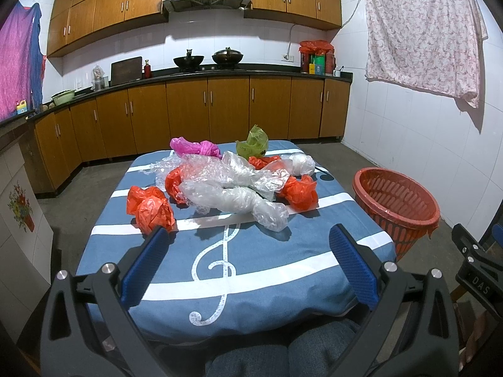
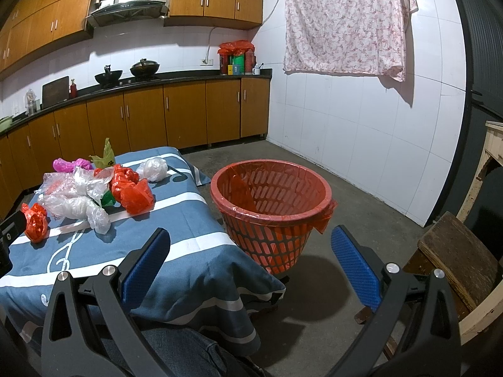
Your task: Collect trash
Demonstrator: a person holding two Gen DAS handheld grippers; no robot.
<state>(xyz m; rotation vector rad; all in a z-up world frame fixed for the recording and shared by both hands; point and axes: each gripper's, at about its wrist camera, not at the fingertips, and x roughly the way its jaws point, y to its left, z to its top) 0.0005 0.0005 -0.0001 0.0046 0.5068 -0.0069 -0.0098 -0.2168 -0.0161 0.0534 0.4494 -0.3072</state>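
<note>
Left wrist view. Left claw (image 1: 248,251) wide, nothing between its blue pads (image 1: 143,267); it hangs over the near half of the tabletop (image 1: 283,270), which wears a blue cloth with white stripes and a treble clef. Trash sits in a loose heap at 12 o'clock from the claw, mid-tabletop. Count: orange-red crumpled bags, four visible — one (image 1: 149,205) at 10 o'clock just beyond the left pad, one (image 1: 173,185) half under the clear film, one (image 1: 300,190) at 1 o'clock, one (image 1: 262,160) at the back. Clear film (image 1: 232,188): several twisted, crinkled pieces overlapping; exact number cannot be told. One magenta bag (image 1: 195,147) at the far edge, one green bag (image 1: 253,144) standing up beside it, one white wad (image 1: 301,163) at far right. One orange basket (image 1: 396,204) on the floor at 2 o'clock, just beside the tabletop, lined with an orange bag. Part of the right claw's body shows at 3 o'clock. Knees in jeans (image 1: 283,348) at 6 o'clock.

Right wrist view. Right claw (image 2: 251,251) wide, holding nothing, over the tabletop's corner. Basket (image 2: 270,210) at 12 o'clock, slatted wall, liner folded over the rim, no trash seen inside. Heap lies at 10 o'clock: three orange-red bags visible here, clear film, magenta, green and white one each. A wooden stool (image 2: 459,251) at 3 o'clock.
</note>
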